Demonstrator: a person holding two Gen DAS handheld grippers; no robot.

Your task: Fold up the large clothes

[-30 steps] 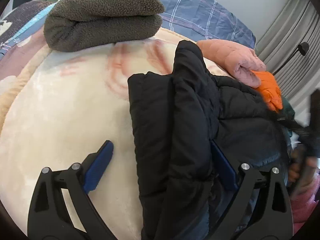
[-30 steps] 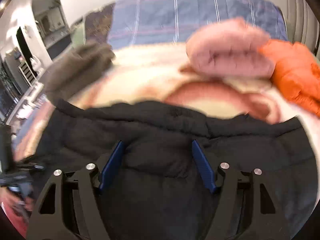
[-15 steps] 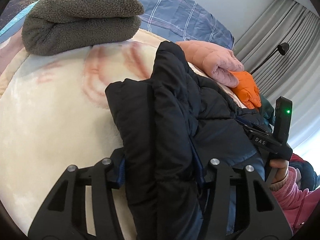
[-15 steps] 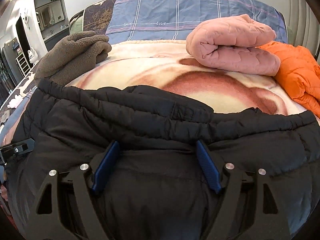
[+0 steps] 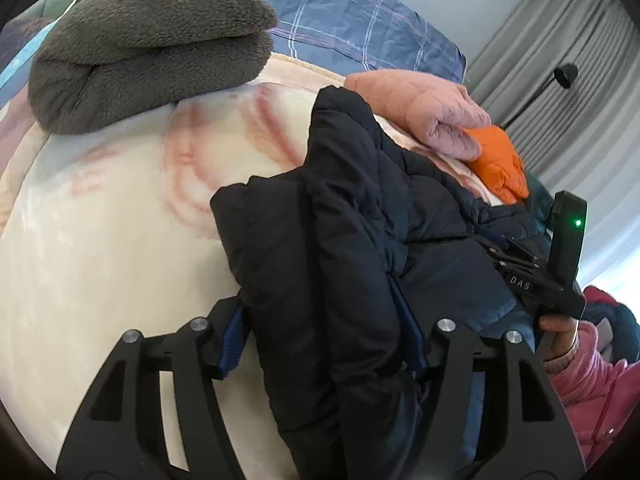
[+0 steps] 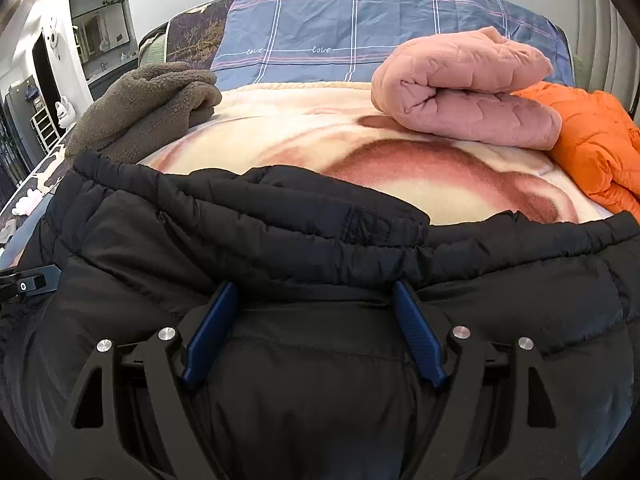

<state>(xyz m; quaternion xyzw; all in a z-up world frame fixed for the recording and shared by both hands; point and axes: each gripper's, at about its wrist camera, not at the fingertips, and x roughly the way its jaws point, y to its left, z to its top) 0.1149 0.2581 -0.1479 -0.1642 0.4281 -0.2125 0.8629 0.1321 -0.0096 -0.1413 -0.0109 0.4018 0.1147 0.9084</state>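
A black puffer jacket (image 5: pixel 344 248) lies on the cream blanket (image 5: pixel 100 240) of a bed. My left gripper (image 5: pixel 320 320) is shut on a thick folded edge of the jacket, which bulges between the blue pads. In the right wrist view the jacket (image 6: pixel 320 248) fills the lower half. My right gripper (image 6: pixel 312 312) rests on it with the jaws apart and padded fabric lying between the blue pads (image 6: pixel 208 332). The right gripper's body also shows in the left wrist view (image 5: pixel 560 256).
A folded grey fleece (image 5: pixel 148 40) lies at the far left of the bed. A folded pink quilted garment (image 6: pixel 468 88) and an orange puffer jacket (image 6: pixel 592 136) lie at the far right. A blue checked duvet (image 6: pixel 360 36) lies behind. Grey curtains (image 5: pixel 568 80) hang at the right.
My left gripper has closed from wide open onto the jacket's folded edge. My right gripper has come to rest on the jacket and stayed open.
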